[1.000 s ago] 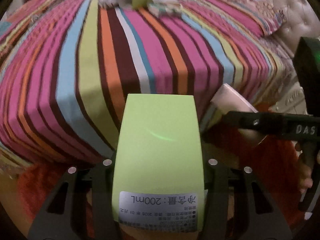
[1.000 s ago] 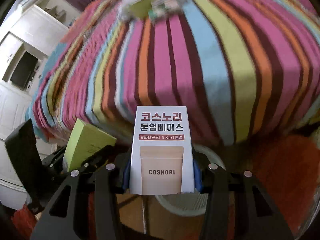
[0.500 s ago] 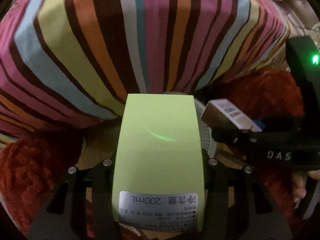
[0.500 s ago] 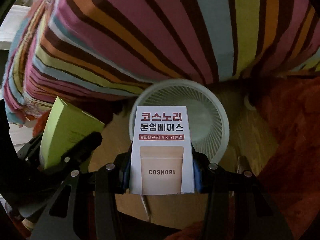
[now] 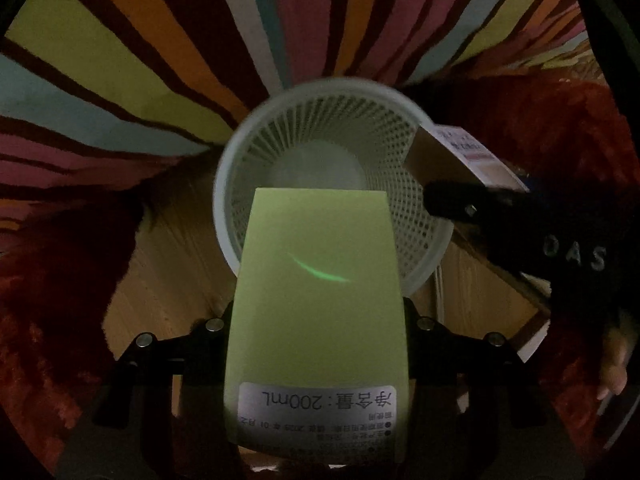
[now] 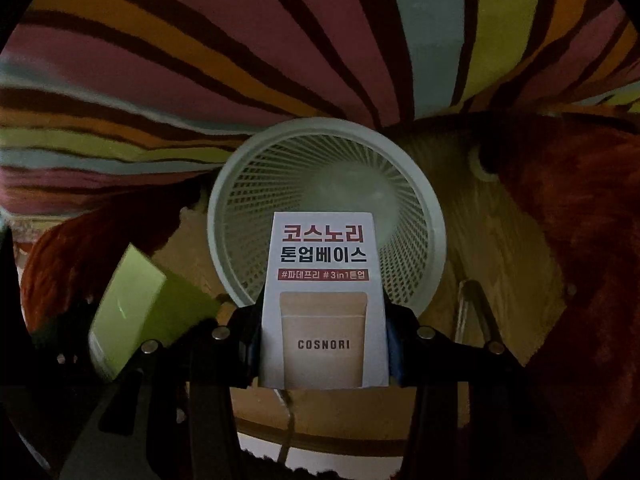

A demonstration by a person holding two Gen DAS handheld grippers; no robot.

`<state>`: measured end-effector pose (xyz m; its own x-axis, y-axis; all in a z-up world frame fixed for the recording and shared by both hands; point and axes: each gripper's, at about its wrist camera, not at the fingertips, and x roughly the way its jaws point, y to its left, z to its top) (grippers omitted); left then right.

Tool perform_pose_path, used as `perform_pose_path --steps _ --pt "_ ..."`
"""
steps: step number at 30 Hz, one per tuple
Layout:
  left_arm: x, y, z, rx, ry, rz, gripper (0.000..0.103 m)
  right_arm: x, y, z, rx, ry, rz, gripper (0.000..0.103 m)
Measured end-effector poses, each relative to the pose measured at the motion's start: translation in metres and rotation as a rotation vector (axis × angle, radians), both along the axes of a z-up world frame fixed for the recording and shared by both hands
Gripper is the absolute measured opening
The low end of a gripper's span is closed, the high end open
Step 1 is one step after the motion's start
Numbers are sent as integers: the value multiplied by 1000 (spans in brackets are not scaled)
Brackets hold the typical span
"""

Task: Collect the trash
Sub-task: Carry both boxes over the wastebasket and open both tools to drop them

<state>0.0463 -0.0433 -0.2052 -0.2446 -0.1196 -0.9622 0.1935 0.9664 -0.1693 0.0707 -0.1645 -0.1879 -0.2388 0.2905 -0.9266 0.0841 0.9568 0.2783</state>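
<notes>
Closest in the left wrist view, the left gripper is clamped on a pale green box, its two fingers pressed against the box's sides. A white label at the near end reads 200mL, printed upside down from this angle. The right wrist view shows the same green box from the side, low on the left, tilted, with the dark frame of the left gripper around it.

The right gripper grips a white box printed with Korean lettering, a tan pouch picture and the word COSNORI; blue pads show at the box's edges where the fingers squeeze it. That printed front is readable only here. In the left wrist view the white box appears on the right as a brown side and a small label, held at the tip of the right gripper, whose black body carries the letters DAS. Part of a hand shows at the far right edge.

Just beyond both boxes stands a white mesh wastebasket, seen from above with its round bottom bare. Both views show the wastebasket on a wooden floor.

Around it lies a shaggy red rug. Farthest back hangs a striped bedspread in many colours.
</notes>
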Motion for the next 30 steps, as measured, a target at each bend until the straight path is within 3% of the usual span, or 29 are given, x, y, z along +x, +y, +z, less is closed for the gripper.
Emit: perform_pose_path --steps 6,18,21,22,24,25,26,30 --pt "3 -8 -27 9 85 -21 49 2 5 -26 -21 64 -21 45" --pt "8 -8 -64 -68 163 72 49 4 -6 -59 -10 166 -103 45" --pt "6 -7 -72 -84 190 100 55 4 -5 -66 -7 177 -98 45" --pt "8 -8 -72 -90 199 107 63 4 -4 -68 -2 179 -98 46" --pt "7 -6 -78 -77 205 121 80 6 -1 -70 -1 186 -97 54" --pt "7 -6 -77 -65 207 122 86 6 -2 -71 -13 184 -96 72" --pt "7 -5 -78 -66 207 131 86 6 -2 -71 -23 180 -100 84" --pt "8 0 -80 -70 211 174 90 7 -9 -71 -39 172 -142 87"
